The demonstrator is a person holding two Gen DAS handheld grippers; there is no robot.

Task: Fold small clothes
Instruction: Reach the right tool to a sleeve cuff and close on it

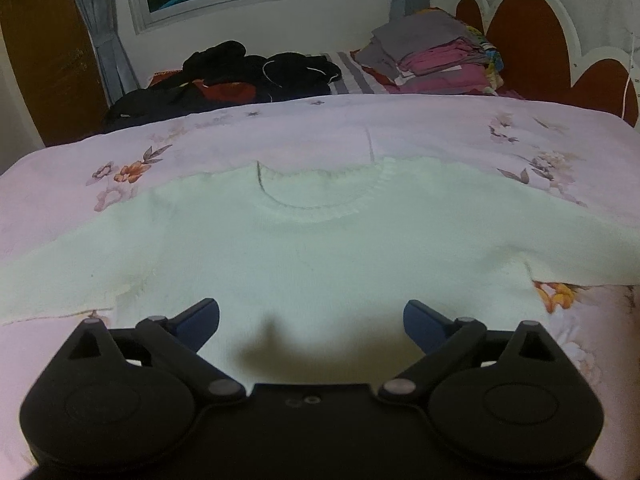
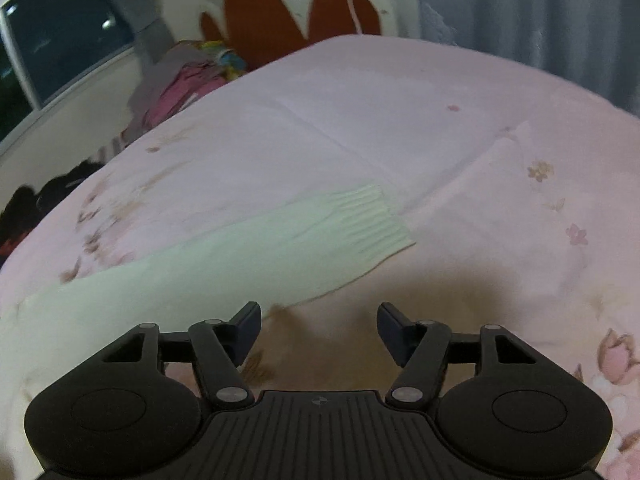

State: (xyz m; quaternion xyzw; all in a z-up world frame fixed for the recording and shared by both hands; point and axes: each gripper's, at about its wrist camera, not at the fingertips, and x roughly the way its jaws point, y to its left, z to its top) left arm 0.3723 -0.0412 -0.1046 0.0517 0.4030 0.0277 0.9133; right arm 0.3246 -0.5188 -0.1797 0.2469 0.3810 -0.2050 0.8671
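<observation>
Clearly, in the left wrist view the pale sweater [image 1: 320,248] lies flat on the floral bed sheet [image 1: 400,128], neckline away from the camera and sleeves spread to both sides; the left hand-held gripper [image 1: 311,322] hangs over its lower body, jaws released and holding nothing. In the right wrist view one sleeve [image 2: 280,240] runs diagonally toward its ribbed cuff [image 2: 380,220]; the right hand-held gripper [image 2: 319,330], also wide apart and empty, is nearer to this sleeve, which lies just ahead and to its left.

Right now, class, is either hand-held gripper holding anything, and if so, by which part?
Nothing is held. The left hand-held gripper is open above the white sweater, and the right hand-held gripper is open near its sleeve cuff.
</observation>
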